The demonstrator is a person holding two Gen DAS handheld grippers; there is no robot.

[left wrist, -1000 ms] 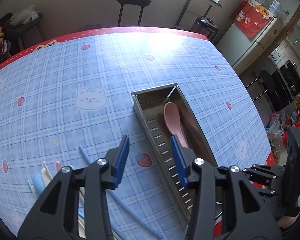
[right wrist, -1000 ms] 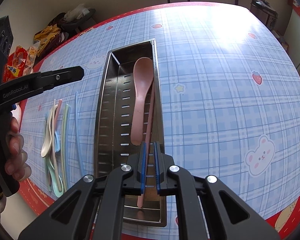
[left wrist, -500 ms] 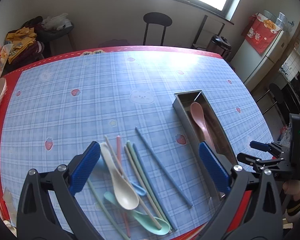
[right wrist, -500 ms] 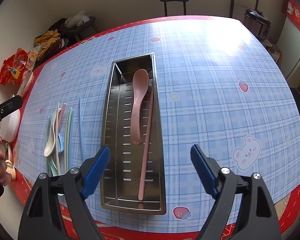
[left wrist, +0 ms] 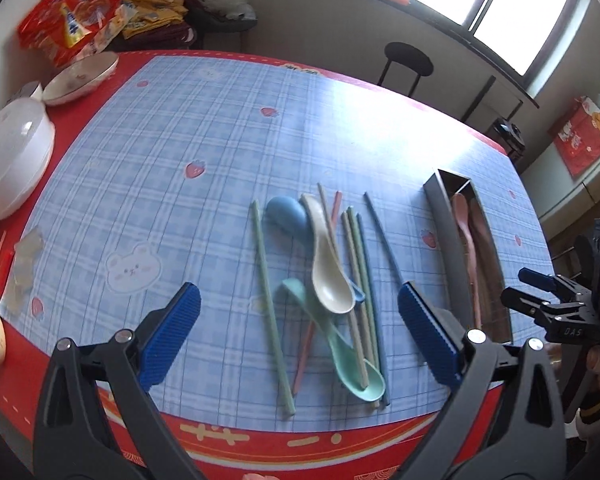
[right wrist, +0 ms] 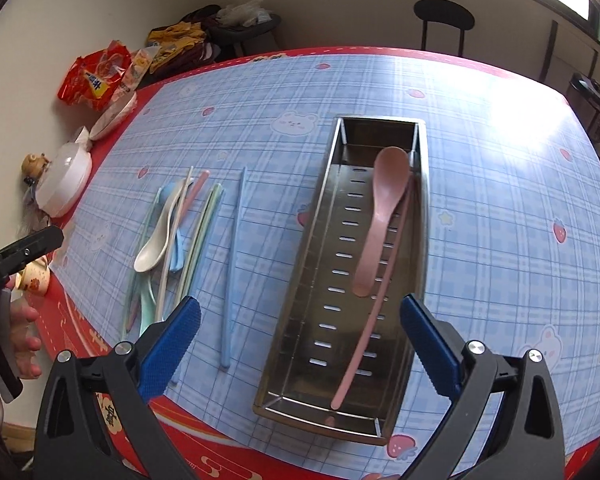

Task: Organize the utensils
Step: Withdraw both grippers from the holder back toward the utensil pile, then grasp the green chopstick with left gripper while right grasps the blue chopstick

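Right wrist view: the right gripper (right wrist: 300, 328) hangs empty, jaws spread wide, above the metal tray (right wrist: 422, 216), where a pink spoon (right wrist: 382, 208) and pink chopstick (right wrist: 376, 312) lie. Left wrist view: the left gripper (left wrist: 300, 320), equally wide, hovers over the loose pile of spoons and chopsticks (left wrist: 332, 280) on the checked tablecloth (left wrist: 180, 200), left of the tray.

Home dining room: tablecloth-covered table (left wrist: 228, 128), fridge (left wrist: 580, 184).

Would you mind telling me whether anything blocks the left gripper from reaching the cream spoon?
Nothing visible does: the left gripper is open above the pile, and the cream spoon lies on top of the other utensils, its bowl uncovered.
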